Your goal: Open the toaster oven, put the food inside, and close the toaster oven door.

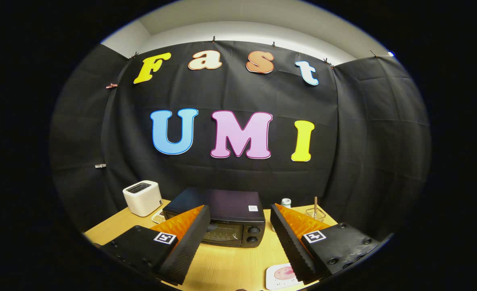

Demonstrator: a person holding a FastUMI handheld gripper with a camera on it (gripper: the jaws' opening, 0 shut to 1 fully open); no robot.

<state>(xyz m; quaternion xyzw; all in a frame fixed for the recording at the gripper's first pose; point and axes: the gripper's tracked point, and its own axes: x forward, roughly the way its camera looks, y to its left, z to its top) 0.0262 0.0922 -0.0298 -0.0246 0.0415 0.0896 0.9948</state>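
Squarely beyond the fingertips, a black box-shaped toaster oven [222, 218] with two round knobs sits on the pale wooden table [222, 266], door closed. Left of the oven stands a white cube-shaped appliance [142, 197]. The black-and-orange gripper [238, 242] hangs wide open (gripping nothing). Nearer than the oven, by the right finger, lies a white square plate with pink food [281, 276].

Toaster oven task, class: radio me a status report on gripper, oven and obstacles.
Gripper open, holding nothing. Toaster oven ahead, door shut. Food plate near right finger. Nothing between fingers and door.
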